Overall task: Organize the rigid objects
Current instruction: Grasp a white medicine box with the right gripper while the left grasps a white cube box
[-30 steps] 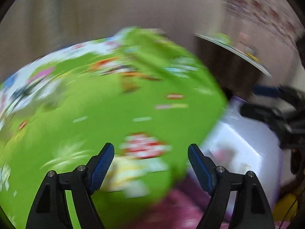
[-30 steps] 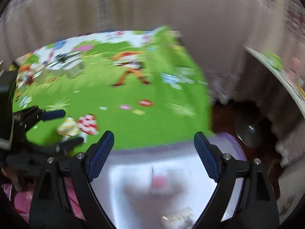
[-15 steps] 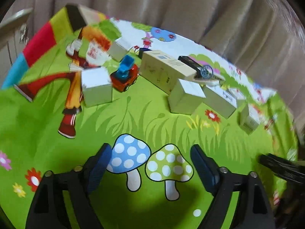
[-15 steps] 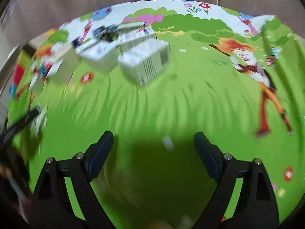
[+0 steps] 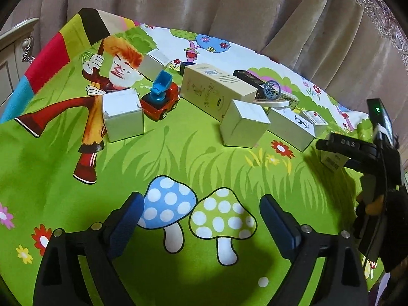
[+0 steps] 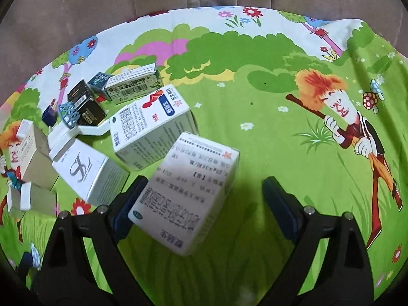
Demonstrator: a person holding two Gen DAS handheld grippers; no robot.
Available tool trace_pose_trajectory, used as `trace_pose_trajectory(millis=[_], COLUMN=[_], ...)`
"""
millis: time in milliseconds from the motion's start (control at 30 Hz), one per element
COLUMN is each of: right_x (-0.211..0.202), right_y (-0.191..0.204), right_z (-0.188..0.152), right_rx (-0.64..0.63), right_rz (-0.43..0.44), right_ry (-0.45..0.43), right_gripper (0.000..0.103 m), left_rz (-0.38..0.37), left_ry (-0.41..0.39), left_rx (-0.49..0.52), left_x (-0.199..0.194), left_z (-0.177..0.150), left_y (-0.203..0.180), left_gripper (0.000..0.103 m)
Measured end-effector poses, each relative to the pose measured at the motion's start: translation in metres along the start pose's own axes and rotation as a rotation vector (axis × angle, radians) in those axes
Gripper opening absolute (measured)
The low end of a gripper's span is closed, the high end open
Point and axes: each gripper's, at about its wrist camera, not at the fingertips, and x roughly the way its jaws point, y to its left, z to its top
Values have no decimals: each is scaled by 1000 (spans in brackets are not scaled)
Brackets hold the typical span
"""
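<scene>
White carton (image 6: pixel 186 191) hides the right gripper (image 6: pixel 204 199)'s left pad; both jaws gape wide, holding nothing.

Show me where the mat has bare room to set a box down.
Free: the green stretch right of the nearest white box up to the printed broom figure, and the mushroom prints before the left tongs. Crowded: the box cluster around the toy truck.
</scene>
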Motion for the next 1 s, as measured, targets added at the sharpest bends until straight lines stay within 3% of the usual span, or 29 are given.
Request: trace_pose_trajectory(millis=[33, 100, 200, 300, 533, 633, 700, 733, 767, 900, 1000], right_x=[-5, -15, -29, -40, -43, -43, -43, -43, -43, -42, -42], right_y=[-2, -5, -8, -9, -12, -13, -14, -14, -13, -13, -14], right_z=[-4, -15, -35, -55, -62, -62, -63, -63, -62, -62, -62], right_rx=[-7, -57, -171, -254, -257, -253, -254, -253, -249, -244, -239], right_rz=[4, 2, 22, 23, 29, 40, 43, 44, 46, 51, 37], right_ry=[-14, -29, -33, -67, -93, -93, -93, -93, -93, -93, -92], right_gripper=[67, 46, 45, 44, 45, 45, 45, 45, 45, 46, 54], left_rz=[2, 8, 25, 95, 123, 179, 192, 191, 177, 142, 123], left_ry=[1, 6, 29, 73, 87, 83, 65, 48, 40, 25, 19], left_rx=[3, 10, 39, 83, 41, 75, 97, 110, 125, 147, 104], left_x=[0, 1, 4, 17, 67, 90, 87, 82, 76, 46, 21], left_z=[0, -1, 1, 8, 56, 71, 71, 68, 64, 38, 23], left_y=[-1, -2, -8, -21, -51, -61, -63, -64, -61, -39, -5], left_gripper=[94, 95, 99, 101, 101, 100, 80, 53, 43, 42, 43])
